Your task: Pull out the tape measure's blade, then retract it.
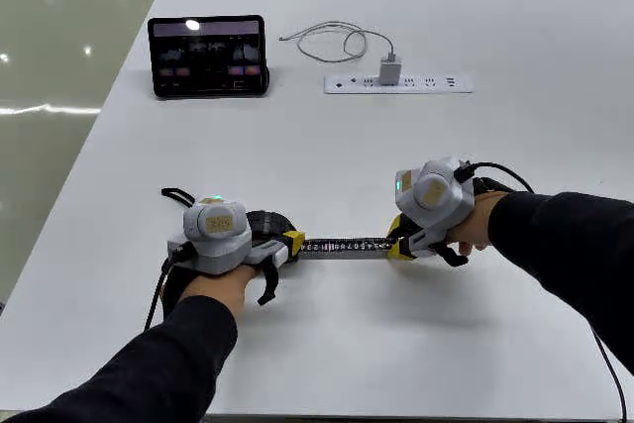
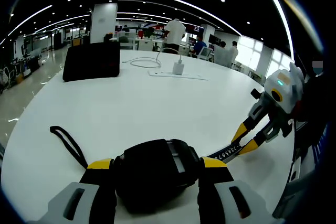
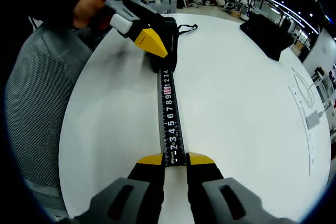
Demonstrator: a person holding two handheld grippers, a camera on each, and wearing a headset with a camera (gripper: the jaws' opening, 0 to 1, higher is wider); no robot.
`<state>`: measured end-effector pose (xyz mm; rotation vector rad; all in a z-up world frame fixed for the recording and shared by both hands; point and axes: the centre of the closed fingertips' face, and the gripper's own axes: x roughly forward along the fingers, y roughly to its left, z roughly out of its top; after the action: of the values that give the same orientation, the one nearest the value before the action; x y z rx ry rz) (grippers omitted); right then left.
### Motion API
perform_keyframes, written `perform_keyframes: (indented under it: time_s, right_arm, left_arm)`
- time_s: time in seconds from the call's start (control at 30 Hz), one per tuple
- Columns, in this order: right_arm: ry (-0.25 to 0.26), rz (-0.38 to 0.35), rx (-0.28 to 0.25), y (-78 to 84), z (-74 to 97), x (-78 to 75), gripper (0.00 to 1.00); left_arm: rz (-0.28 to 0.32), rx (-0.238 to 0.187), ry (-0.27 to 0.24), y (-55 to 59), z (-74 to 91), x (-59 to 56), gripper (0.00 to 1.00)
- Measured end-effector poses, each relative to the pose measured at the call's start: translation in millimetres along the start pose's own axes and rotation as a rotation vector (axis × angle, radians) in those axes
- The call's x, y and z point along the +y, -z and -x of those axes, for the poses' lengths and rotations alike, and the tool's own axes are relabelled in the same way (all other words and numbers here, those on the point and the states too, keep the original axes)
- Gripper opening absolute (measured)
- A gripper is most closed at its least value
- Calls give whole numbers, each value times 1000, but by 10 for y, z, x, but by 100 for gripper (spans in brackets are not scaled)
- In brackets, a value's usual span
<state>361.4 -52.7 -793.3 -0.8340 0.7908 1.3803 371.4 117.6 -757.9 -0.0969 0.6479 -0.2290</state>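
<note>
The tape measure (image 1: 272,233) lies on the white table (image 1: 416,344), well to the near side of the tablet (image 1: 208,54). Its black case (image 2: 155,174) is clenched in the left gripper (image 2: 157,163), and its blade (image 3: 169,108) runs across to the right gripper (image 3: 172,158), which pinches the end. If that pinch slips, I'd expect the blade to whip back into the case, and a skewed pull could kink it. I count one tape measure, two grippers, one tablet, and one power strip (image 1: 398,83) with one charger (image 1: 389,70), off to the tablet's right.

On the table (image 1: 416,7), the case (image 1: 269,228) sits left in the left gripper (image 2: 157,163), its blade (image 1: 347,245) running right into the right gripper (image 3: 175,159); tablet (image 1: 208,54) and power strip (image 1: 398,83) lie behind.
</note>
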Motion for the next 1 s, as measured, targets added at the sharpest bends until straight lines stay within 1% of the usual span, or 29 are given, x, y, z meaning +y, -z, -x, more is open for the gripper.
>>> perform_keyframes:
  time_s: [0.23, 1.0]
  right_arm:
    - [-9, -17, -7, -44, -24, 22, 11]
    - [-13, -24, -22, -165, -92, 31, 11]
  left_arm:
    - [-3, 2, 2, 2, 6, -5, 58]
    - [3, 4, 8, 2, 2, 1, 58]
